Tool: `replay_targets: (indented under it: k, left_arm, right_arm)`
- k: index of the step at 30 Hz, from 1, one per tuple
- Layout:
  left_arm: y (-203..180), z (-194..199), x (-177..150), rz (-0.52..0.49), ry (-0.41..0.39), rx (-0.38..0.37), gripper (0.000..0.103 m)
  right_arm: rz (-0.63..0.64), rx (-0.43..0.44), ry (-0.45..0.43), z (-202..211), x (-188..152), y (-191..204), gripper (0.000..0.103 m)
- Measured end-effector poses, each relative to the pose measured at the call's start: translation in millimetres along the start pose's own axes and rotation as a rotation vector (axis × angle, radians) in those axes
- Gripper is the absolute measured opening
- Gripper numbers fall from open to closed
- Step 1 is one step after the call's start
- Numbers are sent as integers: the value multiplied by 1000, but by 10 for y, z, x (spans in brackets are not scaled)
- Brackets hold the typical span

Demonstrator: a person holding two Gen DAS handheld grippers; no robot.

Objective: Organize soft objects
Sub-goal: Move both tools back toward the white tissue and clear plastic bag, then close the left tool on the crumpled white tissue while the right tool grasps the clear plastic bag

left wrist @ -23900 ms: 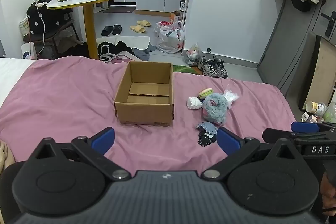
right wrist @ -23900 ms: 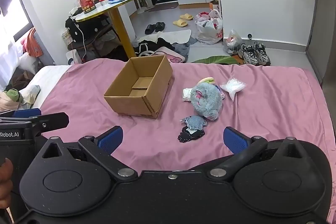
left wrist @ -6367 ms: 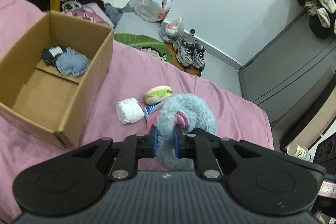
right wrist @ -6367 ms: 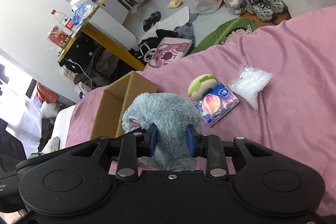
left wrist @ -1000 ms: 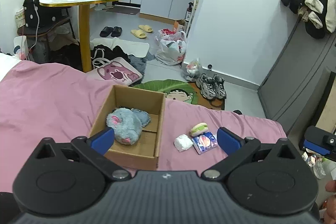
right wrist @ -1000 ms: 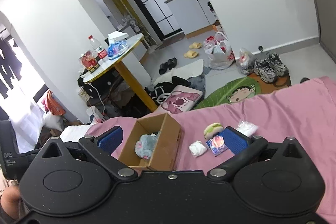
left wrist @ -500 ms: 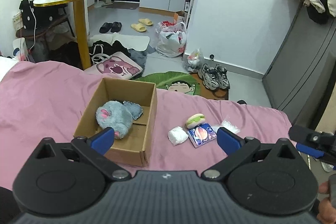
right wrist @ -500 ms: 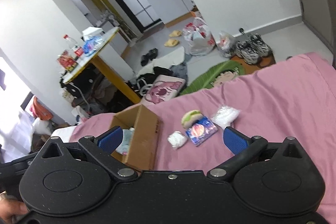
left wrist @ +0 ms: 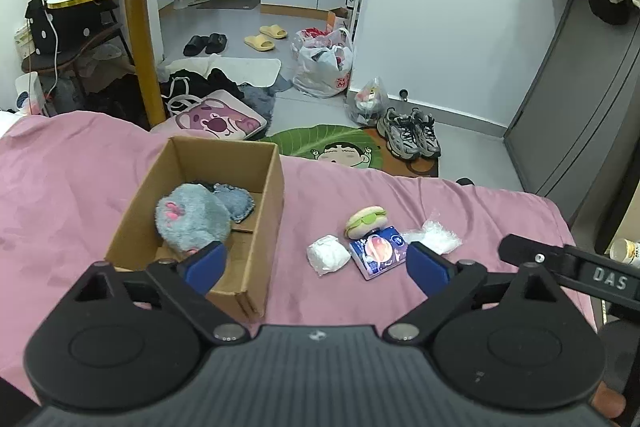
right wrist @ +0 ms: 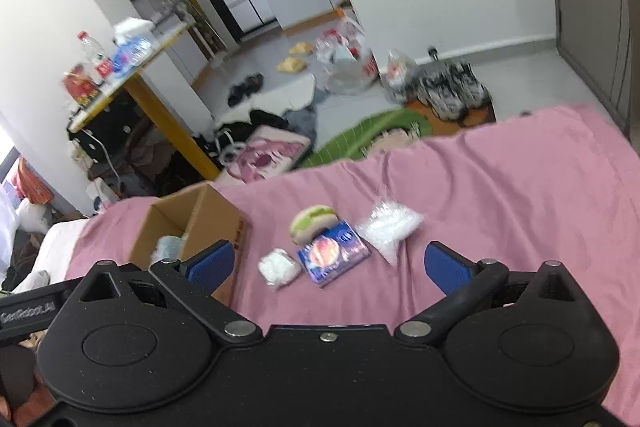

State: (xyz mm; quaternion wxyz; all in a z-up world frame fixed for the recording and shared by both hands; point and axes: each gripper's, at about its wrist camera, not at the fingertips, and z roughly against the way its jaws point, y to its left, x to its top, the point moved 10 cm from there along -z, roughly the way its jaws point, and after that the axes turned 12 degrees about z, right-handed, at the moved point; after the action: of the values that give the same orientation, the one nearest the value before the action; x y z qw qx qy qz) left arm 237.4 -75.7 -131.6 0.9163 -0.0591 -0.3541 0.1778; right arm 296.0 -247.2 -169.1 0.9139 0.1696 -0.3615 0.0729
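Jaws of the left gripper are closing, nothing between them; right gripper jaws spread, empty. Grey plush lies inside the cardboard box; burger toy, white wad, blue packet right of the box.

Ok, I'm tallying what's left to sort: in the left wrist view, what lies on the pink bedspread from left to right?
Cardboard box → white wad → burger-shaped toy → blue packet → clear plastic bag.
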Motion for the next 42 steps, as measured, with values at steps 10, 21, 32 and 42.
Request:
replay_targets:
  k: [10,21,32,42]
  left_arm:
    - [-189,-459,-152,2,56,8,70]
    - [-256,-993,-233,11,99,40,57]
    - [-285,-1537,-289,11,146,73,49]
    - [-306,-1861,-290,4,165,112,49]
  right_arm:
    - [-92,-34,40,-397,-29,-285,79]
    - [-30,-17,99,-753,-83,-302,70]
    - [-9,-5,160,-1127,-156,-407,60]
    - [-27,-18,206,-1375,-237,-505,61]
